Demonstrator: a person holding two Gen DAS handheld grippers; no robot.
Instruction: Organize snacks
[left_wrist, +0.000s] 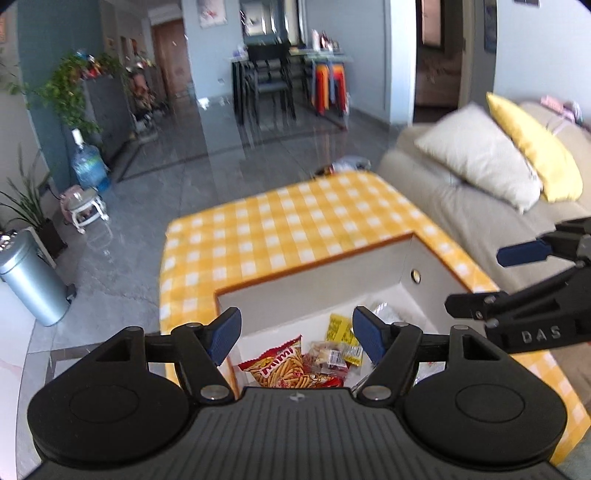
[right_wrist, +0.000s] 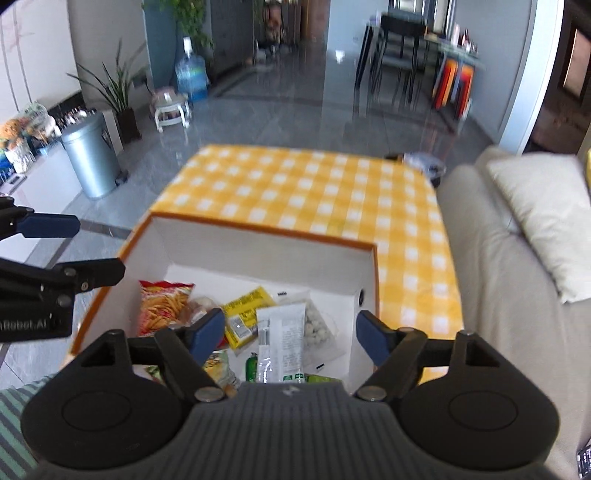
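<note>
Both the left gripper (left_wrist: 295, 338) and right gripper (right_wrist: 291, 332) hover with jaws spread, empty. One box (right_wrist: 258, 245) on the tabletop (right_wrist: 295, 184) holds one red chip bag (right_wrist: 162, 306) and two yellow packets (right_wrist: 245, 314).

Our right gripper (right_wrist: 291, 334) jaws apart above the box (right_wrist: 266, 236), white packet (right_wrist: 280, 332) between them, red snack bag (right_wrist: 162, 306) left of them.

A home living room, open to a dining area

A beige sofa (left_wrist: 461, 206) with cushions, a checked-cloth table (right_wrist: 295, 188), dining chairs (left_wrist: 269, 85), houseplants (left_wrist: 70, 92), a water jug (left_wrist: 88, 162) and glossy tiled floor show it.
</note>
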